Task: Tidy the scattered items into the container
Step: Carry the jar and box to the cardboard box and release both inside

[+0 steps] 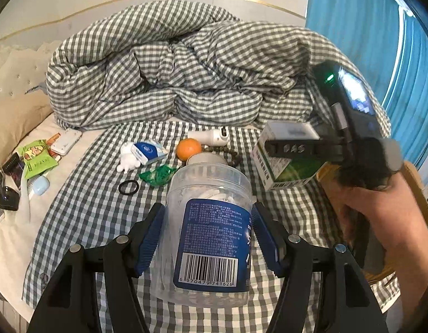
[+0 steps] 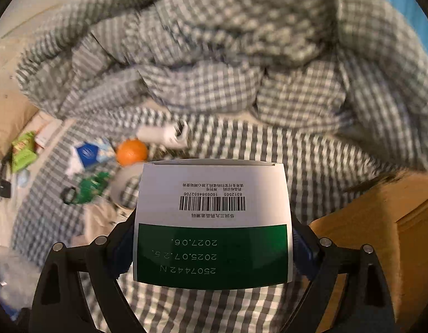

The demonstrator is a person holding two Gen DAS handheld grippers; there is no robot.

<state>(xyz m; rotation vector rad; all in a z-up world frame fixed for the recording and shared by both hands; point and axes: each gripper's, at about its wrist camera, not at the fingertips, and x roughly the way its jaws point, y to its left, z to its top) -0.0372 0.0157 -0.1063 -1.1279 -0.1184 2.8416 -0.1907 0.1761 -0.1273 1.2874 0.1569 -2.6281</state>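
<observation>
1. Two items are held at once: the left hand-held gripper (image 1: 208,233) clamps a clear plastic jar (image 1: 209,230) with a blue barcode label, both blue pads pressed against its sides, low in the centre of the left wrist view.
2. The right hand-held gripper (image 2: 212,247) is closed on a green-and-white medicine box (image 2: 212,222); its own view fills the lower centre with the box's barcode face and printed dates.
3. Only the left wrist view shows that box (image 1: 283,161) from outside, at the right of the frame, raised above the bed, with the person's hand (image 1: 385,216) below it.
4. A brown cardboard container (image 2: 380,236) shows at the lower right of the right wrist view; in the left view it is mostly hidden behind the hand.
5. Both views show an orange (image 1: 188,149), a blue-and-white tissue pack (image 1: 148,151), a green wrapper (image 1: 157,175) and a white tube (image 1: 208,137) lying on the checked bed sheet (image 1: 89,208) in mid-frame.
6. The left view is sharp enough to add a black hair tie (image 1: 128,187) and a white figurine (image 1: 128,158); the right view is blurred.
7. A rumpled checked duvet (image 1: 172,63) fills the upper part of both.
</observation>
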